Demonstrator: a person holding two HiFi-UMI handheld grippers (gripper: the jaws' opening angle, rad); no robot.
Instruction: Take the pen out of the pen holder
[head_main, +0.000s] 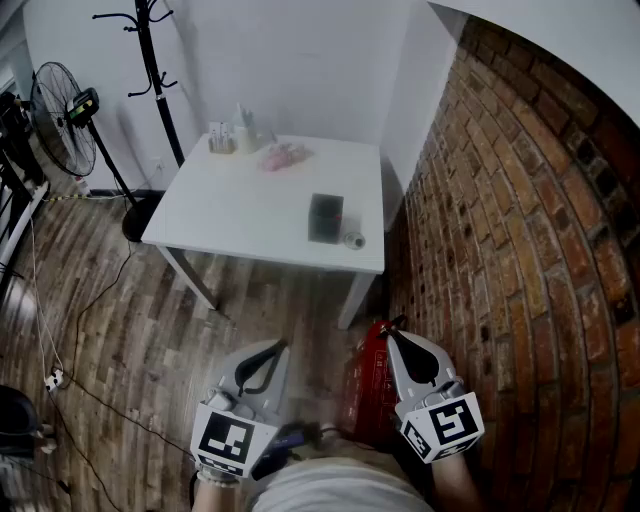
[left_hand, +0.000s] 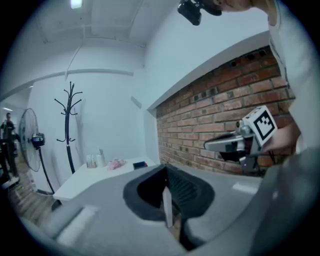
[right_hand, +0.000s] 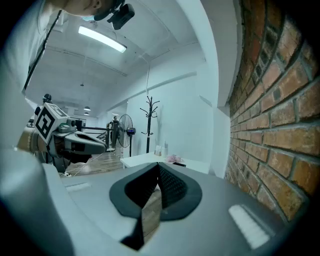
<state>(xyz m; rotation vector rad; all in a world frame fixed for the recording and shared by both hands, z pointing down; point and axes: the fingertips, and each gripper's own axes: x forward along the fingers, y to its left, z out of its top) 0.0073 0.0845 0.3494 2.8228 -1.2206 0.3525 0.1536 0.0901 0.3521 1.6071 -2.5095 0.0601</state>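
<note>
On far table (head_main: 250, 205), pen holder (head_main: 326, 217), pen indiscernible, left tongs (head_main: 279, 349), right tongs (head_main: 393, 337), both closed, empty.

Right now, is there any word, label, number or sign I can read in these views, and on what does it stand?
No readable text in any view.
Cubes on the left gripper and right gripper: square black-and-white marker patterns, no letters or digits.
Things at the far end of the table: too small to read.

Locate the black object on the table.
Head view: the black object sits toward the white table's right front corner, beside a small round item, near the brick wall.
</note>
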